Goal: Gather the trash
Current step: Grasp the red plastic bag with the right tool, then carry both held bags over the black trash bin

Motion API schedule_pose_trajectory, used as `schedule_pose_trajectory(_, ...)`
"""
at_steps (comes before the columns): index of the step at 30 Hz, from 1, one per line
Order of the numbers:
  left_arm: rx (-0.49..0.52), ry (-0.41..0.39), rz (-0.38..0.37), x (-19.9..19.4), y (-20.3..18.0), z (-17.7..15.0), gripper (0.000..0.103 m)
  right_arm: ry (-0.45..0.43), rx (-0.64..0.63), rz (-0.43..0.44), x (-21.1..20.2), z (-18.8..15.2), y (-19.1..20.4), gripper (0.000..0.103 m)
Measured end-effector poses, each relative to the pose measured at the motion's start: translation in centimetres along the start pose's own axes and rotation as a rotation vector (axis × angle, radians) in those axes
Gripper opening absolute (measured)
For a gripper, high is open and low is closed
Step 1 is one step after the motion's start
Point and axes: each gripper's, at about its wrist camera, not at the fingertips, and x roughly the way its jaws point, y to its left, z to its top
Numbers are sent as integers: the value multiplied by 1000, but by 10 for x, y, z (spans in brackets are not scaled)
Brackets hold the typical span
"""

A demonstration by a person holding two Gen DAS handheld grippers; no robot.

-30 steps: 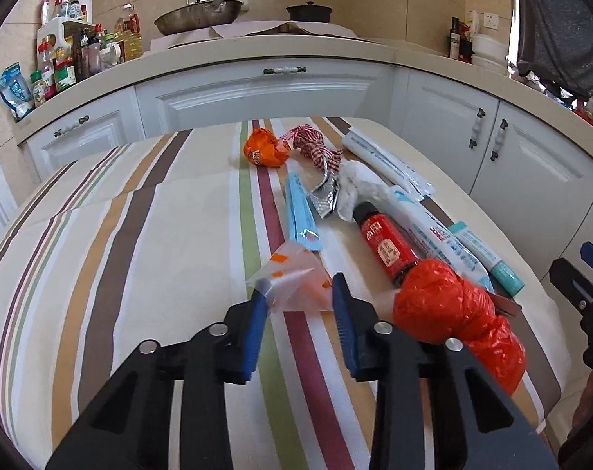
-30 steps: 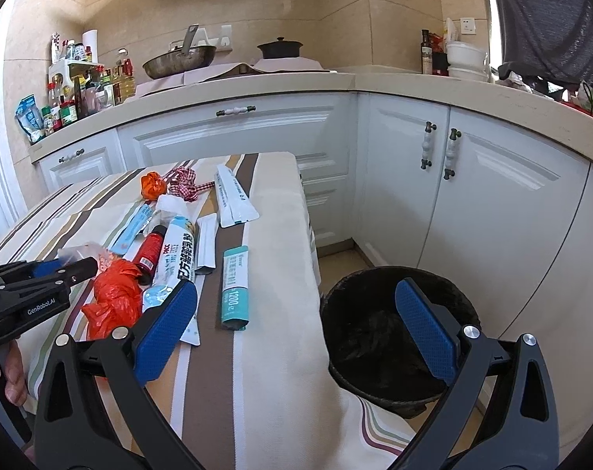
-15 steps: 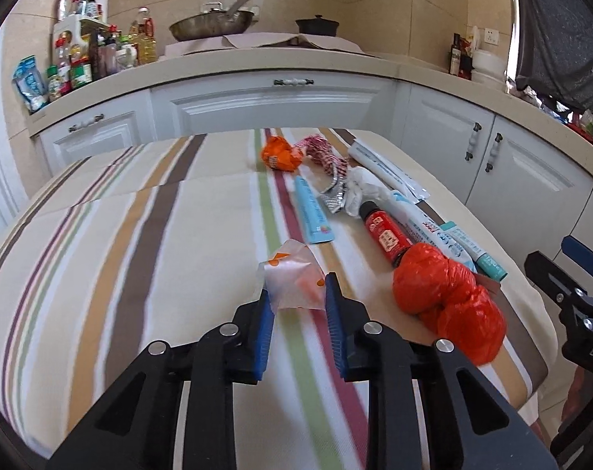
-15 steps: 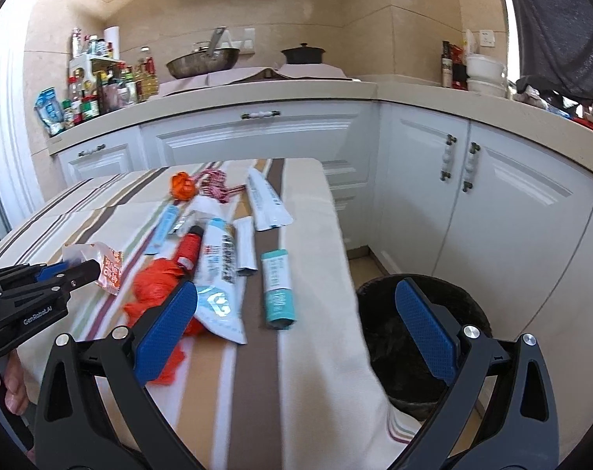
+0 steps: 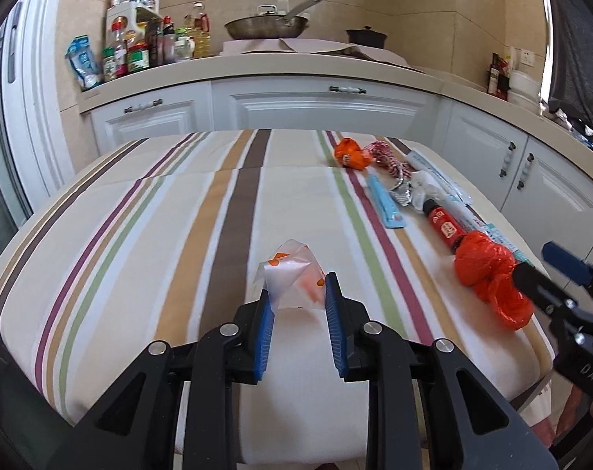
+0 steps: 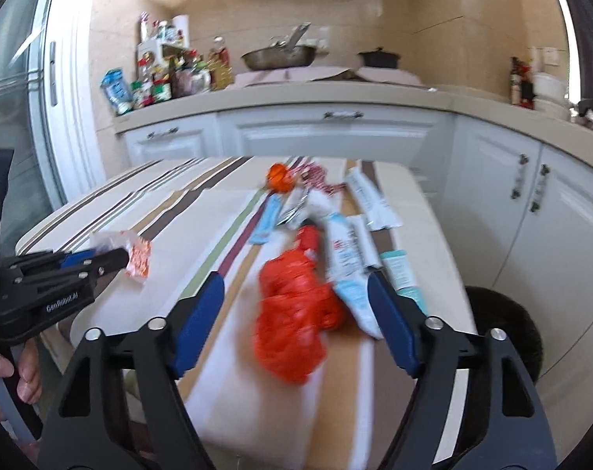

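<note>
My left gripper (image 5: 296, 290) is shut on a clear wrapper with orange print (image 5: 292, 274) and holds it just above the striped tablecloth (image 5: 139, 235). The right wrist view shows that gripper (image 6: 112, 260) at the left with the wrapper (image 6: 137, 252). My right gripper (image 6: 296, 280) is over the table's near right part with its jaws closing. A crumpled red plastic bag (image 6: 292, 313) lies between them, untouched by the pads. The left wrist view has the bag (image 5: 488, 274) beside the right gripper (image 5: 550, 258).
A row of trash runs up the table's right side: red tube (image 5: 445, 227), blue packet (image 5: 384, 207), orange wrapper (image 5: 349, 152), white tube (image 6: 347, 258), teal box (image 6: 402, 274). A black bin (image 6: 503, 329) stands on the floor right of the table. White cabinets ring the room.
My left gripper shut on the clear wrapper and carried it left across the table. My right gripper swung left from over the bin to over the red bag, and its jaws narrowed.
</note>
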Motion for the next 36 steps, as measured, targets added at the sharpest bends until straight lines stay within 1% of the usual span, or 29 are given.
schedule_pose_trajectory(1, -5, -1, 3, 0, 2, 0, 26, 4, -4, 9, 1, -1, 2, 64)
schedule_pose_trajectory(5, -16, -3, 8, -2, 5, -3, 26, 25, -1, 10, 7, -3, 5, 59)
schedule_pose_trajectory(8, -23, -6, 11, -4, 7, -5, 26, 38, 11, 12, 9, -8, 4, 51)
schedule_pose_trajectory(10, -23, -5, 12, -5, 8, -6, 26, 54, 13, 13, 14, -11, 1, 38)
schedule_pose_trajectory(11, -24, -5, 11, -5, 8, -6, 26, 58, 12, 7, 15, -12, 1, 35)
schedule_pose_trajectory(13, -28, -4, 9, -6, 7, -6, 26, 52, 10, 5, 15, -14, 0, 21)
schedule_pose_trajectory(16, -32, -7, 13, -7, 7, -7, 26, 37, 11, 5, 13, -14, -1, 17)
schedule_pose_trajectory(18, -35, -9, 12, -9, 7, -8, 26, 21, 1, 6, 9, -12, 0, 16)
schedule_pose_trajectory(24, -37, -42, 2, -18, 4, -4, 26, -49, -31, -1, -11, -3, 4, 15)
schedule_pose_trajectory(27, -33, -55, -14, -22, 0, 0, 26, -81, -20, -7, -22, 4, -1, 15)
schedule_pose_trajectory(32, -16, -78, -58, -25, -14, 9, 26, -132, 9, -63, -40, 14, -22, 15)
schedule_pose_trajectory(36, 5, -91, -112, -24, -33, 19, 26, -146, 44, -137, -49, 16, -47, 15)
